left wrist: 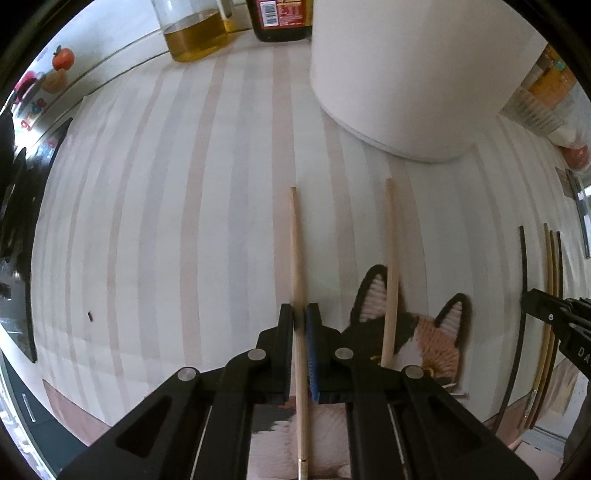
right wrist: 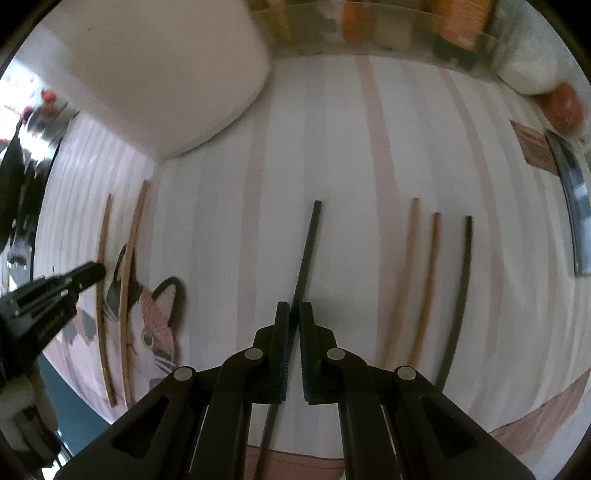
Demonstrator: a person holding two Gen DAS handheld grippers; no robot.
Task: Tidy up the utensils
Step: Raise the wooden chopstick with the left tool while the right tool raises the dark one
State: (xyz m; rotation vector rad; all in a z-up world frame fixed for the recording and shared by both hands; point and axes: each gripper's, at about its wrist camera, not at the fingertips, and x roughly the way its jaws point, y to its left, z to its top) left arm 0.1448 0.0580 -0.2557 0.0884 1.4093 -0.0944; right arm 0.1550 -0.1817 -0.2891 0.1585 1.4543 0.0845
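My left gripper (left wrist: 301,314) is shut on a light wooden chopstick (left wrist: 297,251) that points forward over the striped cloth. A second light chopstick (left wrist: 390,266) lies beside it to the right, across a cat-face mat (left wrist: 436,332). My right gripper (right wrist: 294,312) is shut on a black chopstick (right wrist: 308,247). To its right lie two brown chopsticks (right wrist: 410,258) (right wrist: 430,266) and another black one (right wrist: 461,288). The left gripper (right wrist: 88,273) shows at the left edge of the right wrist view, and the right gripper (left wrist: 535,302) at the right edge of the left wrist view.
A tall white round container (left wrist: 406,74) stands ahead on the striped tablecloth (left wrist: 166,221). An oil jar (left wrist: 195,33) and a dark sauce bottle (left wrist: 280,18) stand at the back. A clear box (right wrist: 369,29) with packets is at the far edge, a knife (right wrist: 572,199) to the right.
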